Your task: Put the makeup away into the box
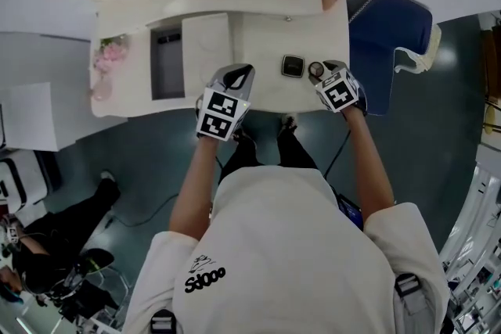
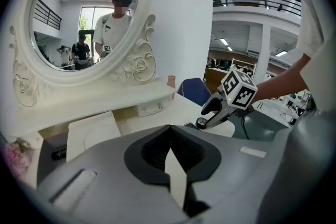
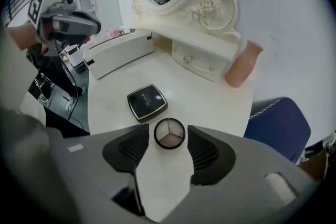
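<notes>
A round eyeshadow compact [image 3: 169, 132] with a clear lid lies on the white vanity table [image 3: 205, 97]. My right gripper [image 3: 169, 140] hangs just over it, open, one pad on each side with a narrow gap to each. A black square compact [image 3: 147, 102] lies just beyond it. In the head view both compacts, square [image 1: 293, 66] and round [image 1: 315, 70], sit at the table's right front. The open box [image 1: 166, 63] and its white lid [image 1: 207, 50] are to the left. My left gripper [image 1: 239, 76] hovers over the table's front edge, its jaws together with nothing in them.
An oval mirror [image 2: 84, 13] in an ornate white frame stands at the back of the table. A pink vase [image 3: 243, 64] is at the back right corner, pink flowers [image 1: 110, 55] at the left end. A blue chair [image 1: 387, 31] stands right of the table.
</notes>
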### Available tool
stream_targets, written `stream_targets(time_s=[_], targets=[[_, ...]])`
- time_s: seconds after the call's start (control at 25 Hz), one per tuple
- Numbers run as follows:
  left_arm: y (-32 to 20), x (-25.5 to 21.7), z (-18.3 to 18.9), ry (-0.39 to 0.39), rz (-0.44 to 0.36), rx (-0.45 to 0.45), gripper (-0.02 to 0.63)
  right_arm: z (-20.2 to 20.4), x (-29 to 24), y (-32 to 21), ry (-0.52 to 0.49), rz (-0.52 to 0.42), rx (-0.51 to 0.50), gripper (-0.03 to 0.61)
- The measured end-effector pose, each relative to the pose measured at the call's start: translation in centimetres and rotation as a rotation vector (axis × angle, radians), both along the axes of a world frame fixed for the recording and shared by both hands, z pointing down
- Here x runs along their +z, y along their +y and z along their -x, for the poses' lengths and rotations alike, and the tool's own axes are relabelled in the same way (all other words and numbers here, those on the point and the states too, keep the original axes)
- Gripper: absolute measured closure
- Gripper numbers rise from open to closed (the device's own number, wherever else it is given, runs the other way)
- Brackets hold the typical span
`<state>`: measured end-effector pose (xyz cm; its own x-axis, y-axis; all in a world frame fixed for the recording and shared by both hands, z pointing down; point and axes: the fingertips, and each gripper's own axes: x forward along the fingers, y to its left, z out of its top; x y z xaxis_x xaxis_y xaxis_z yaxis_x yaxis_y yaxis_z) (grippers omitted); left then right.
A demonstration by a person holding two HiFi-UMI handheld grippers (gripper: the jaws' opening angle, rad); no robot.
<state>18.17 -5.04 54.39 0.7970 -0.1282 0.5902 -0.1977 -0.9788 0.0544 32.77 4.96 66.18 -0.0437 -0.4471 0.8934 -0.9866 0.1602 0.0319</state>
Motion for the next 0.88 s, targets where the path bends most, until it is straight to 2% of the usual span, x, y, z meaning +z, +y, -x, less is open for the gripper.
stream_targets(time_s=[0.2,0.6,0.72,0.88], targets=[[-0.2,0.8,1.1,-0.024,0.009,-0.034,0.594,0.1,1.9,-0.2,0.032,0.045,-0.056,0.337],[-1.3,0.1,2.8,-0.011,-0.007,-0.077,0.594,0.0,3.2,0.7,-0.049,0.111,0.038,0.360],[-1.8,-0.4,3.3,0.007,-0.017,-0.091,0.594,-0.8,1.7,0.2,0.003,0.078,0.049,0.360],[-2.5,-1.4,4.6,0.034,-0.030,-0.120,0.594,0.1,-1.3,-1.4,0.021,0.013,0.026,0.360]])
